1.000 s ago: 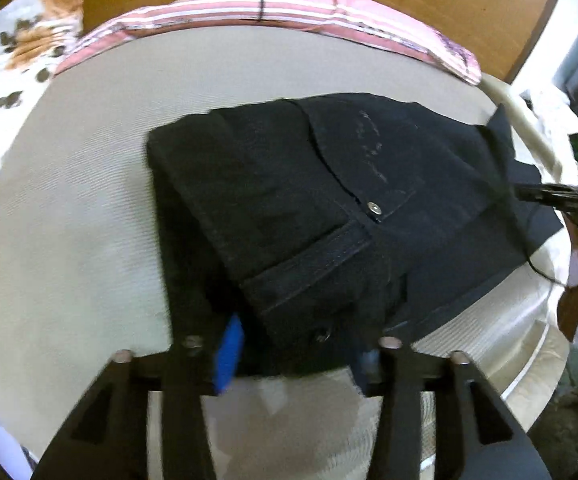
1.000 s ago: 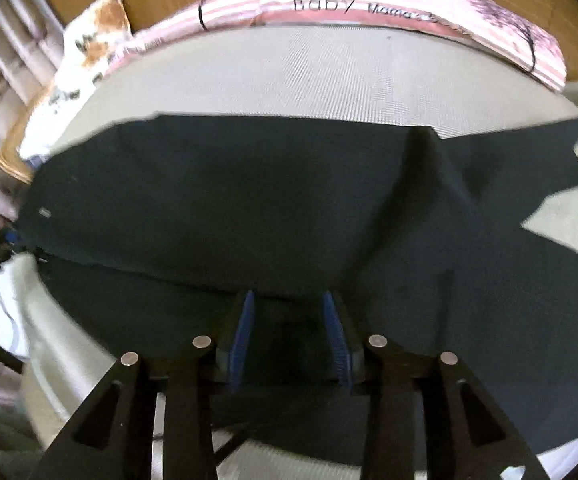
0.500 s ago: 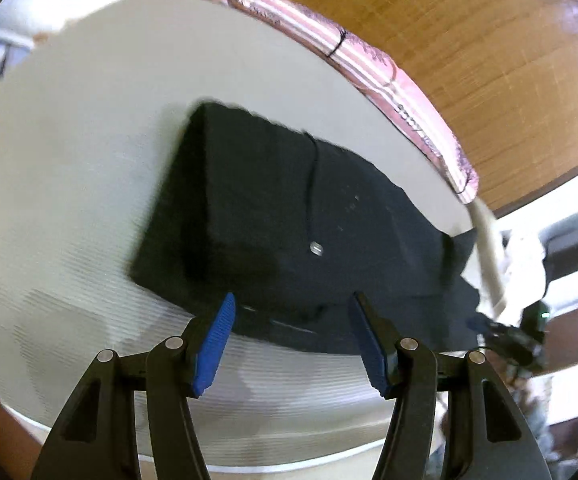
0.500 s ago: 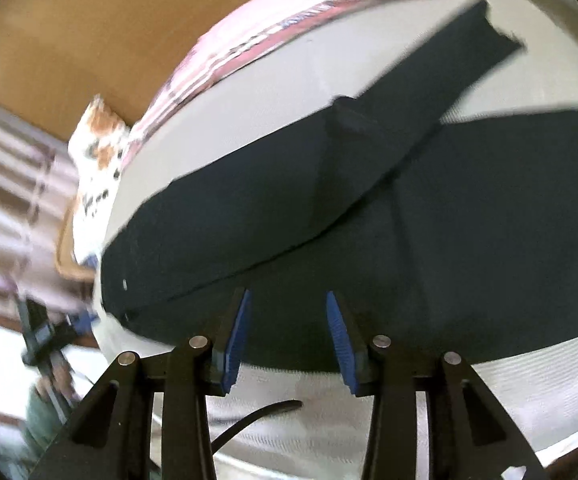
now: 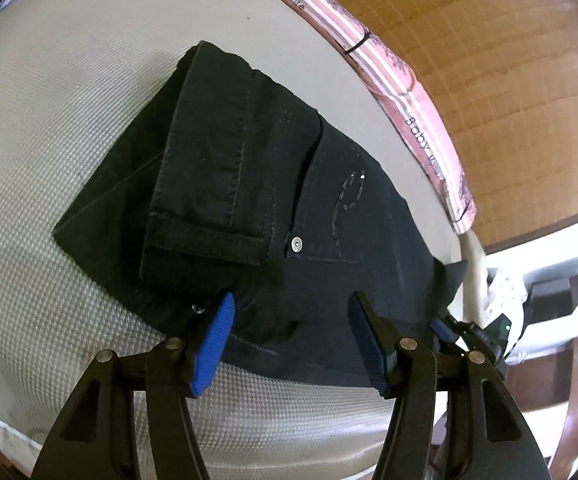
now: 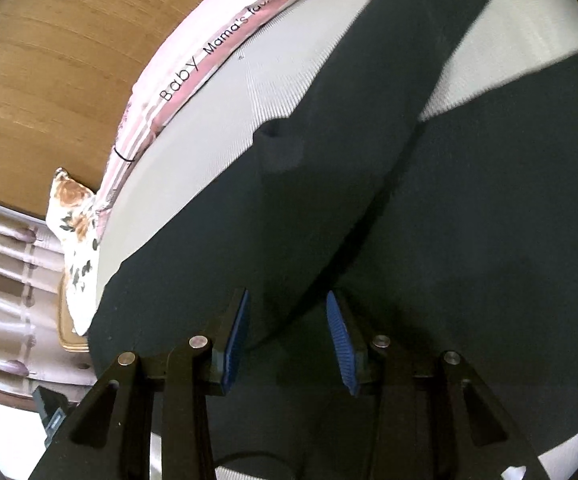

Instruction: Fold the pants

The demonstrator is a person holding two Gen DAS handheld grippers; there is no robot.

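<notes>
Black pants (image 5: pixel 273 184) lie on a cream mattress (image 5: pixel 49 160). In the left wrist view their waist end is folded over, with a back pocket and a metal rivet showing. My left gripper (image 5: pixel 289 320) is open, its blue pads astride the near edge of the waist fabric, holding nothing. In the right wrist view the pant legs (image 6: pixel 369 200) spread across the mattress, one leg lying over the other. My right gripper (image 6: pixel 287 320) is open just above the near fold of the legs. It also shows small at the right of the left wrist view (image 5: pixel 445 330).
A pink striped printed bolster (image 5: pixel 389 80) lines the far mattress edge against a wooden wall (image 5: pixel 489 60). A floral pillow (image 6: pixel 75 232) sits at the mattress's left end. White furniture (image 5: pixel 549 300) stands beyond the right edge.
Both grippers have let go of the fabric and pulled back. The left one has since come close to the waist edge again. The pants lie flat, folded along their length.
</notes>
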